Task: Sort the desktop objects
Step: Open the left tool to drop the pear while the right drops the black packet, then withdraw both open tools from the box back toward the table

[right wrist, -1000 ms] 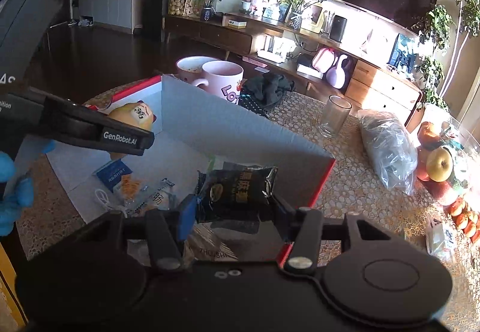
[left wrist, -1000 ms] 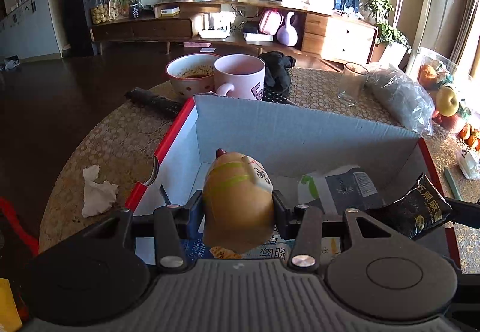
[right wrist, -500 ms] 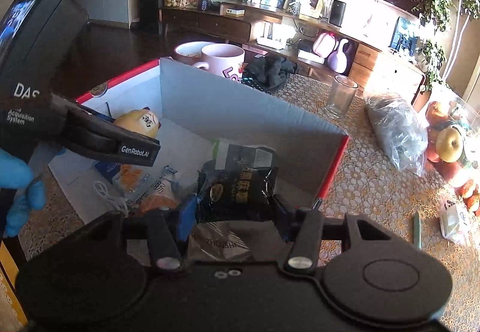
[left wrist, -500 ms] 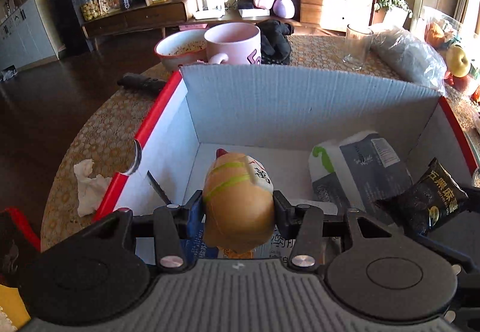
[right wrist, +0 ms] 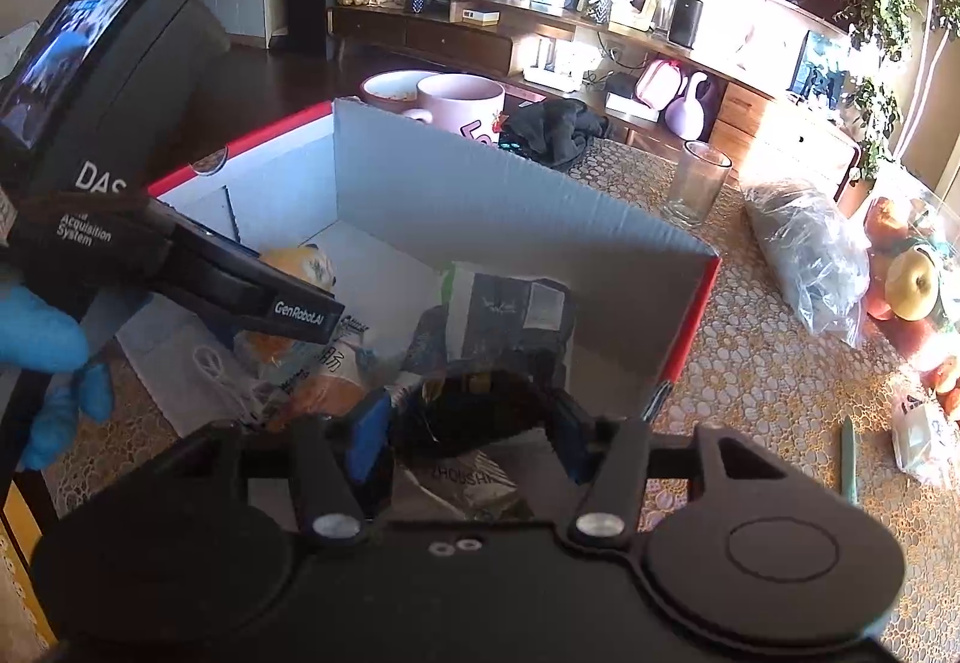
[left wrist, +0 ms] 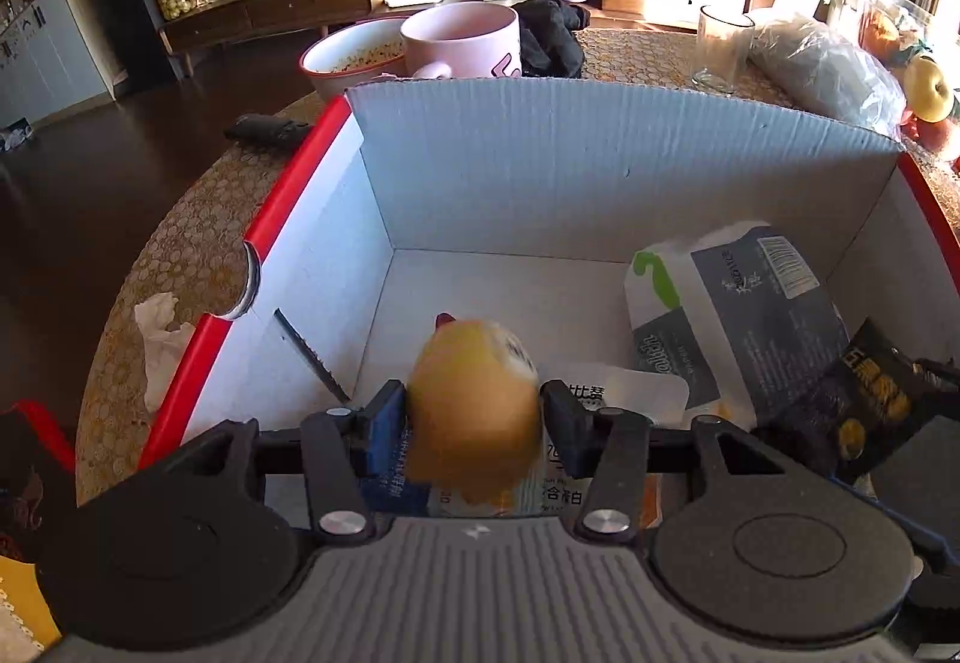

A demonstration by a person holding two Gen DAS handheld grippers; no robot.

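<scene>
A white cardboard box with red edges (left wrist: 600, 171) stands open on the table; it also shows in the right wrist view (right wrist: 480, 207). My left gripper (left wrist: 474, 411) is shut on a yellow cat-shaped toy (left wrist: 474, 399), held low inside the box. In the right wrist view the toy (right wrist: 300, 264) pokes out past the left gripper. My right gripper (right wrist: 468, 423) is shut on a black snack packet (right wrist: 474, 405), over the box's right half; the packet also shows in the left wrist view (left wrist: 864, 405). A grey and white pouch (left wrist: 726, 315) and several packets lie in the box.
Behind the box stand a pink mug (left wrist: 462, 39), a bowl (left wrist: 348, 57), black cloth (left wrist: 549, 39) and a glass (left wrist: 720, 48). A plastic bag (right wrist: 804, 255) and fruit (right wrist: 912, 282) lie right. A crumpled tissue (left wrist: 159, 327) lies left of the box, a green pen (right wrist: 847, 459) right.
Both grippers moved forward and down into the box with their loads still held. The far box wall now fills more of both views.
</scene>
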